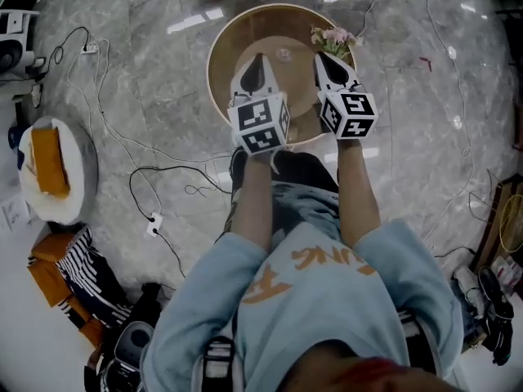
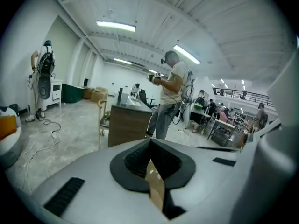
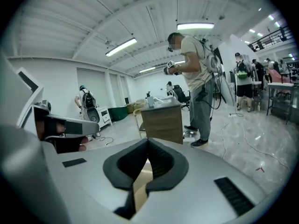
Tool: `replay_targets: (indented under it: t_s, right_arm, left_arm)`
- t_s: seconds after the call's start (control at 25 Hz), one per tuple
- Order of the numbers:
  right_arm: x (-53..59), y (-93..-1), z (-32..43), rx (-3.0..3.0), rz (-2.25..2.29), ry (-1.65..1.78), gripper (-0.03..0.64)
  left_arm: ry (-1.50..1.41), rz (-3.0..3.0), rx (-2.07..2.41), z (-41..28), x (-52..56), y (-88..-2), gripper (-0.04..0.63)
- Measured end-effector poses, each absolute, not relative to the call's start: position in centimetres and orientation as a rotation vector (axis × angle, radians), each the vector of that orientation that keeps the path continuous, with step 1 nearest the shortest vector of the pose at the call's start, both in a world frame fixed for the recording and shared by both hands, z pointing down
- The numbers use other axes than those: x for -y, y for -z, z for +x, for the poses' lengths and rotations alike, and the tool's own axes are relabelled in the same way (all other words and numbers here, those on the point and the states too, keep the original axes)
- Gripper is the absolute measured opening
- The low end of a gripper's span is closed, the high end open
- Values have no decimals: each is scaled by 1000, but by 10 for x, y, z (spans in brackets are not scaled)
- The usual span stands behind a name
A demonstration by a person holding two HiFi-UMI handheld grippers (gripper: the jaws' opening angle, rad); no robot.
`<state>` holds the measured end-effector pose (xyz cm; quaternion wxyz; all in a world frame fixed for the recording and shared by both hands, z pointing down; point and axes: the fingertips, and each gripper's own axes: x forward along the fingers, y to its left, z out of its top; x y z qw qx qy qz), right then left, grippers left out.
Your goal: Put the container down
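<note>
In the head view a round wooden table (image 1: 221, 51) stands in front of me on the marble floor. A small clear container (image 1: 283, 53) sits on it near the far middle, and a bunch of pink flowers (image 1: 335, 37) lies at its right rim. My left gripper (image 1: 258, 59) and right gripper (image 1: 325, 58) hover side by side over the table, one on each side of the container and apart from it. Both are shut with nothing between the pads. In the left gripper view the left gripper (image 2: 150, 142) points level across the room, as does the right gripper (image 3: 148, 141) in the right gripper view.
Cables (image 1: 139, 149) trail over the floor to the left. A white round stand with an orange cushion (image 1: 49, 163) stands far left, and bags (image 1: 73, 276) lie at lower left. Both gripper views show a person (image 3: 196, 78) standing at a wooden desk (image 3: 162, 122).
</note>
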<state>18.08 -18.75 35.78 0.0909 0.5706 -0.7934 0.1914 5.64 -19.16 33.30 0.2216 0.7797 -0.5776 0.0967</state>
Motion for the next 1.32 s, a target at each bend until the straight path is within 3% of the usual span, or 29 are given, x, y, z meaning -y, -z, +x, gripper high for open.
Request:
replay_targets:
  t_s: [0.6,1.32]
  right_arm:
    - [181,-165,182,2528,1775,-5,11]
    - [202,-151,174,2665,1773,-127,11]
  left_arm:
    - [-98,2537,1729,66,186,-162,25]
    - [-105,2577,1872,51,196,-146,25]
